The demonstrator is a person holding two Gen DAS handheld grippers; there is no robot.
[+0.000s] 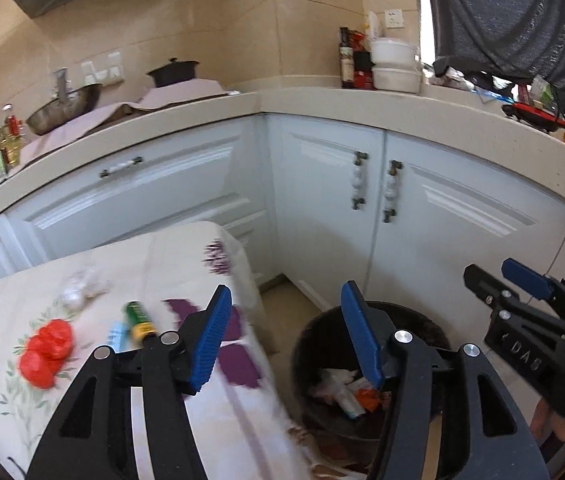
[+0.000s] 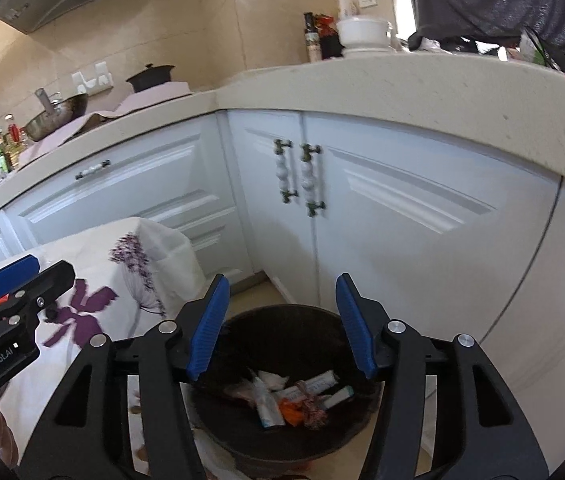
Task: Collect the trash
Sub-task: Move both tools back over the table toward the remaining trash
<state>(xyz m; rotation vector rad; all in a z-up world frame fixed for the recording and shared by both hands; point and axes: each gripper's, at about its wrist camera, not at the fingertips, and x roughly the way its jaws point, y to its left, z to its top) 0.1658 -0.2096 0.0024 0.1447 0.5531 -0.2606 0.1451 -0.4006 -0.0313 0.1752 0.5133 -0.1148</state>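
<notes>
A dark round bin stands on the floor by the white cabinets, with wrappers and crumpled paper lying inside. My right gripper hangs open above it, nothing between its blue pads. My left gripper is open too, straddling the table's edge and the bin, and holds nothing. On the floral tablecloth lie a red crumpled bag, a green battery, a small light-blue wrapper and a clear crumpled wrapper. Each gripper shows at the edge of the other's view.
White cabinet doors with knobbed handles stand close behind the bin. A beige countertop above holds bottles, white bowls, a pot and a wok. A person's dark clothing is at the top right.
</notes>
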